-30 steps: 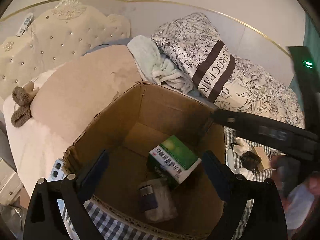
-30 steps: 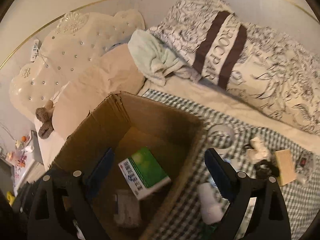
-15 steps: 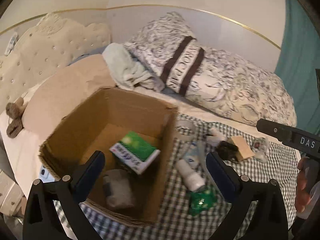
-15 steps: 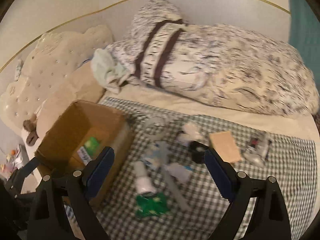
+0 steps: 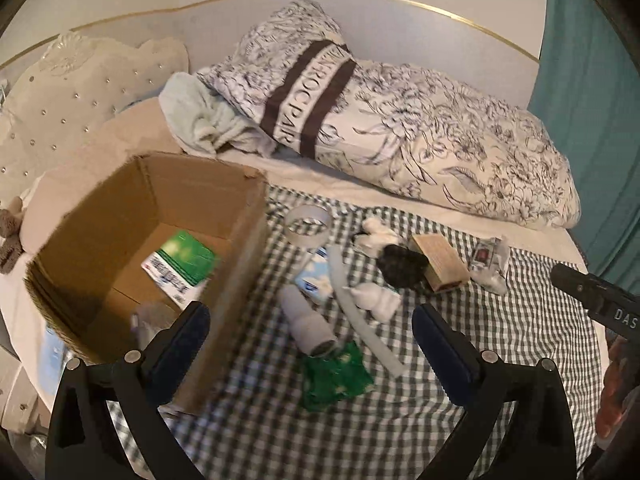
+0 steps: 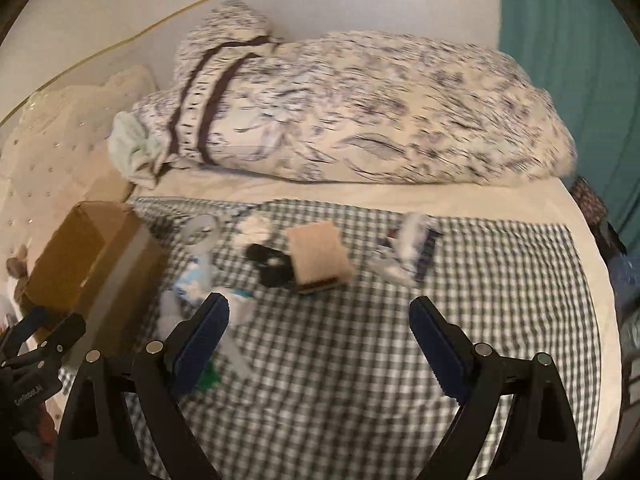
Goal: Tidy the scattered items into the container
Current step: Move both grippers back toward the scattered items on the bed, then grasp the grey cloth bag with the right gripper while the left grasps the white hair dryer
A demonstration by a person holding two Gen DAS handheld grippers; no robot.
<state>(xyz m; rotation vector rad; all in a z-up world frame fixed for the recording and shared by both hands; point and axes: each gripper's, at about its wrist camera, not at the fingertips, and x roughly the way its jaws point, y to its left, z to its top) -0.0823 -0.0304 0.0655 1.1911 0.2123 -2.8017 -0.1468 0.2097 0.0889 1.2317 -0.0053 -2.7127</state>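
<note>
Both claws had pulled back from the box [image 5: 132, 216], the left claw [image 5: 310, 334] and right claw [image 6: 320, 334] spread and empty. Right of the box lay a tape roll [image 5: 308, 224], bottle [image 5: 306, 322] and sponge [image 6: 318, 258] on the bed [image 6: 400, 360].
</note>
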